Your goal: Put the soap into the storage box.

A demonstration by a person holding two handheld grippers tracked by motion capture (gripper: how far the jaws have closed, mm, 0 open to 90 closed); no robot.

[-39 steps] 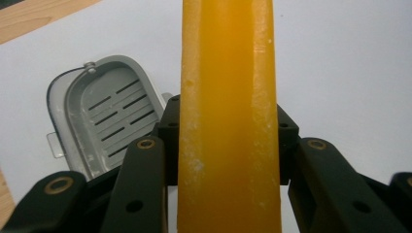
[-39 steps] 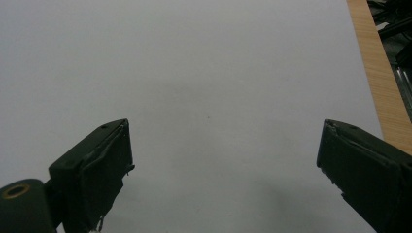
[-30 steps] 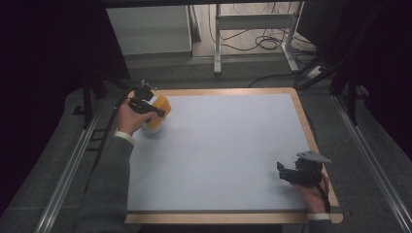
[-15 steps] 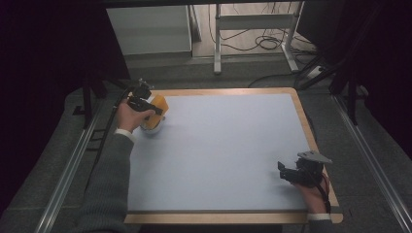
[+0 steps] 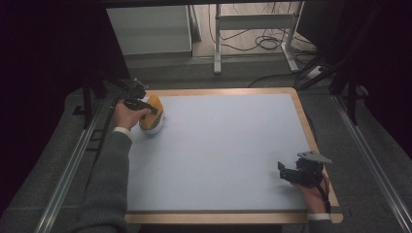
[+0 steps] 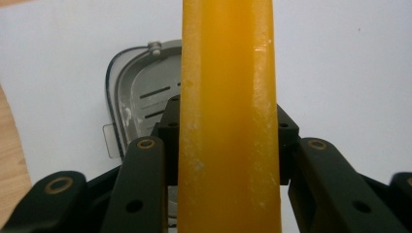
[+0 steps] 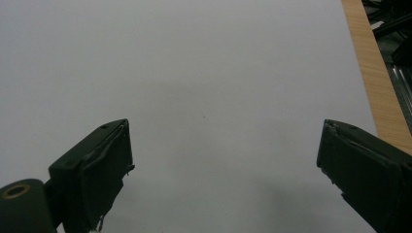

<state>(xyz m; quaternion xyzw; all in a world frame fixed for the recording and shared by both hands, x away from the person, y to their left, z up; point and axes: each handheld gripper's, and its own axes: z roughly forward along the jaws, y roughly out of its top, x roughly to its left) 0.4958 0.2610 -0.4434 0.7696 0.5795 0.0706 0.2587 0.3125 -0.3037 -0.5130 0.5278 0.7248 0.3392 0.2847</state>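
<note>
1. Nearest the person, at the near right corner of the table [image 5: 301, 104], the right gripper [image 5: 286, 172] rests low in the right hand [image 5: 313, 187], close to the wooden edge.
2. In the right gripper view its two black jaws stand wide apart over bare pale table top, with nothing between the pads [image 7: 104, 174].
3. The middle of the table is a plain pale blue-grey sheet inside a wooden frame.
4. Farther off, at the far left corner, a grey sleeve [image 5: 109, 184] runs up the left side to the left hand [image 5: 127, 115].
5. The left gripper [image 5: 145, 108] is clamped on an orange block [image 6: 228, 116]; in the left gripper view the jaws press on both of its sides, and it stands on edge between them.
6. In the high view the orange block [image 5: 153, 104] sits over a pale grey container [image 5: 151, 125] near the table's far left corner; I cannot tell whether they touch.
7. In the left gripper view the container [image 6: 141, 97] lies below and to the left of the block, showing a rounded rim, slots and a wire clasp.
8. Beyond the table are a white cabinet [image 5: 148, 29], metal legs and loose cables [image 5: 265, 43] on the floor.
</note>
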